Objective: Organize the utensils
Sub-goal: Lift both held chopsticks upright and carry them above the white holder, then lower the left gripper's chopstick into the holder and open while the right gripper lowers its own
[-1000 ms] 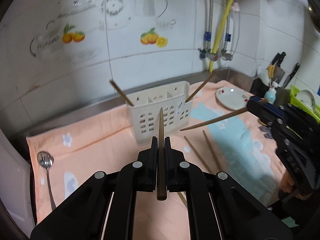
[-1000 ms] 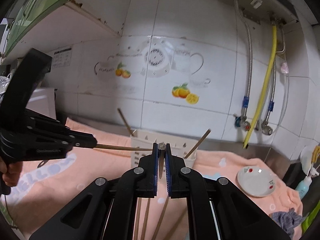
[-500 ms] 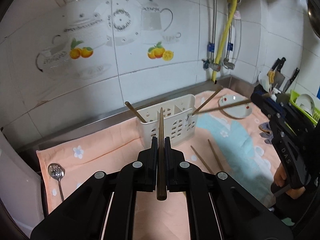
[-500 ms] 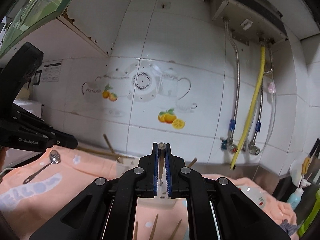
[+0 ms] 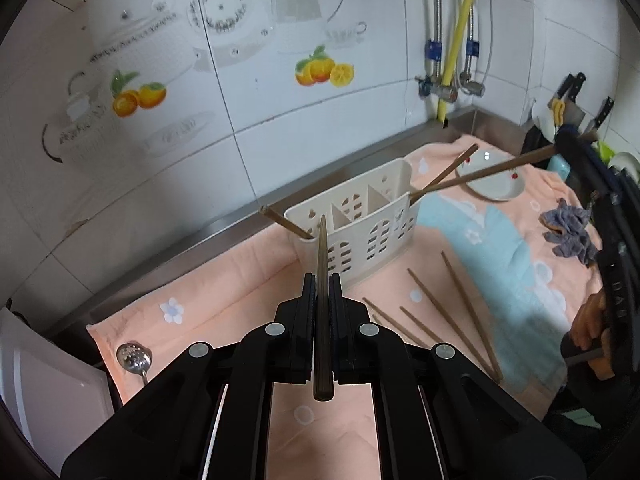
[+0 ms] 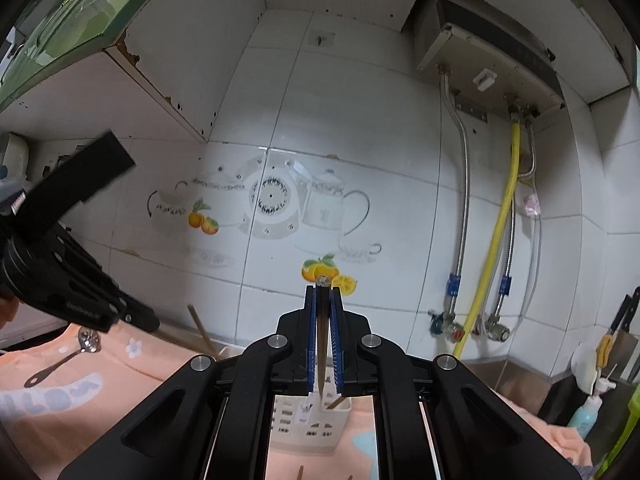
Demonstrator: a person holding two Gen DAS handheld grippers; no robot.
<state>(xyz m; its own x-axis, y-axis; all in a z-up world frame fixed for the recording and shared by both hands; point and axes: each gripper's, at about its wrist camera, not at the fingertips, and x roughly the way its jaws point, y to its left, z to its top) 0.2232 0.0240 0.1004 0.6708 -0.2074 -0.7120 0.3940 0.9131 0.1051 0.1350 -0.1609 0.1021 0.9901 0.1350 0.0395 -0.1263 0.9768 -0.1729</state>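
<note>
Wooden chopsticks fill both grippers. The left gripper (image 5: 322, 292) is clamped on one chopstick (image 5: 321, 280) whose long axis runs straight ahead along the fingers, its far tip just short of the near left corner of the white slotted utensil caddy (image 5: 356, 220). The caddy sits directly ahead of and below this gripper, so the left hand is the nearer one, and the coming move looks like a short forward-and-down feed into the leftmost compartment.

The right gripper (image 6: 323, 332) is likewise closed on a second chopstick (image 5: 500, 170), which in the left view reaches from the right edge toward the caddy's right end (its tip close to the rim there, though whether it has entered cannot be told). Two chopsticks already lean out of the caddy, one at each end.

Room is fair: the tiled wall stands behind the caddy, loose chopsticks (image 5: 452, 312) lie on the peach towel (image 5: 240, 292) to the right of the left gripper, a spoon (image 5: 134, 358) to its left. The main risk seems to be the two held sticks crossing above the caddy.
</note>
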